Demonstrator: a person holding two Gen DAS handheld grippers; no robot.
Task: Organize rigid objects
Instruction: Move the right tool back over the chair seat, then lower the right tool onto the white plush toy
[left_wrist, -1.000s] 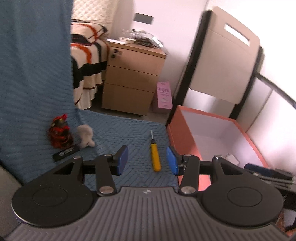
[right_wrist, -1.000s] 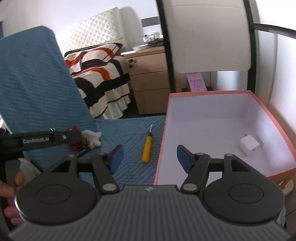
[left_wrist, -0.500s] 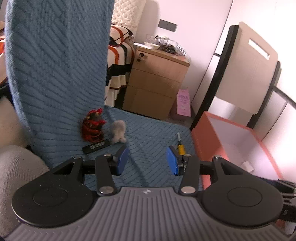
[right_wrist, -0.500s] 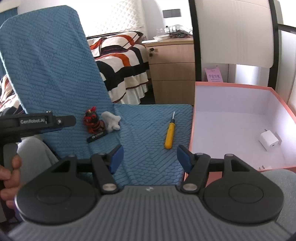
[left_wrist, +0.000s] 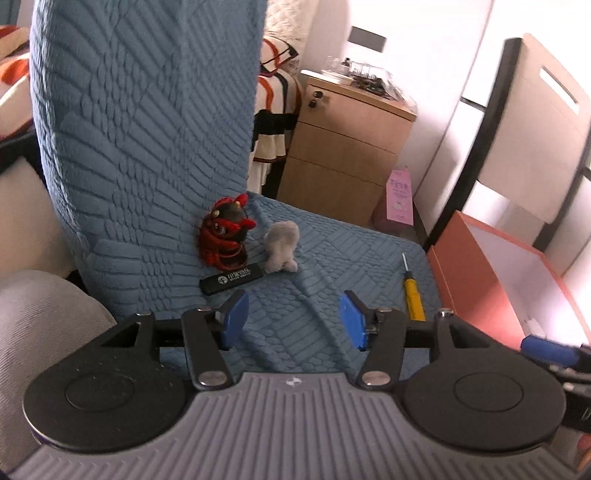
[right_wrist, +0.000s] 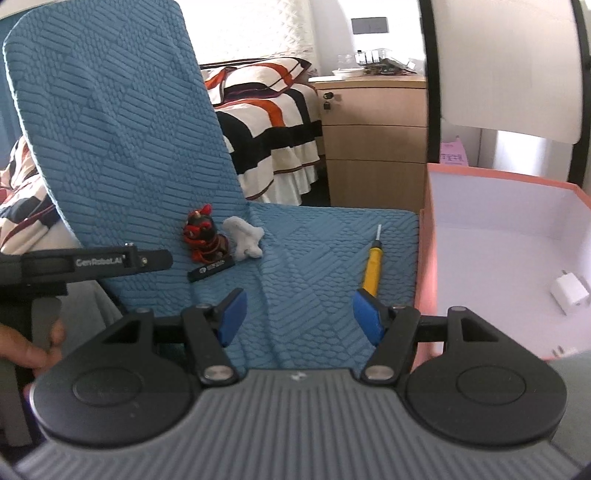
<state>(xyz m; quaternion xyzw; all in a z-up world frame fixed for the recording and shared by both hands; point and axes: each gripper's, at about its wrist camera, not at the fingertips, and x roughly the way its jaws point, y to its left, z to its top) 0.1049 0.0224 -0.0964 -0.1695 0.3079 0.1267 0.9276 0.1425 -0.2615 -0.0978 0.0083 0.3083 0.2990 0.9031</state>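
Observation:
On the blue quilted chair seat (left_wrist: 325, 254) lie a red and black figurine (left_wrist: 226, 236), a small white plush figure (left_wrist: 282, 245), a black flat stick (left_wrist: 232, 278) and a yellow-handled screwdriver (left_wrist: 413, 295). They also show in the right wrist view: figurine (right_wrist: 202, 236), white figure (right_wrist: 245, 238), black stick (right_wrist: 211, 269), screwdriver (right_wrist: 372, 267). My left gripper (left_wrist: 291, 319) is open and empty, hovering over the seat's front. My right gripper (right_wrist: 297, 315) is open and empty, just before the screwdriver. A white charger (right_wrist: 569, 295) lies in the pink box (right_wrist: 423, 236).
The pink box (left_wrist: 465, 273) stands right of the seat. The chair's blue backrest (right_wrist: 122, 129) rises at the left. A wooden drawer cabinet (right_wrist: 373, 140), a striped bed (right_wrist: 269, 122) and a white chair back (right_wrist: 498, 66) stand behind. The left tool's bar (right_wrist: 96, 262) crosses at left.
Both grippers have pulled back and swung left, so the figurine, white figure and black stick now sit nearer the middle of each view. Both stay open and empty.

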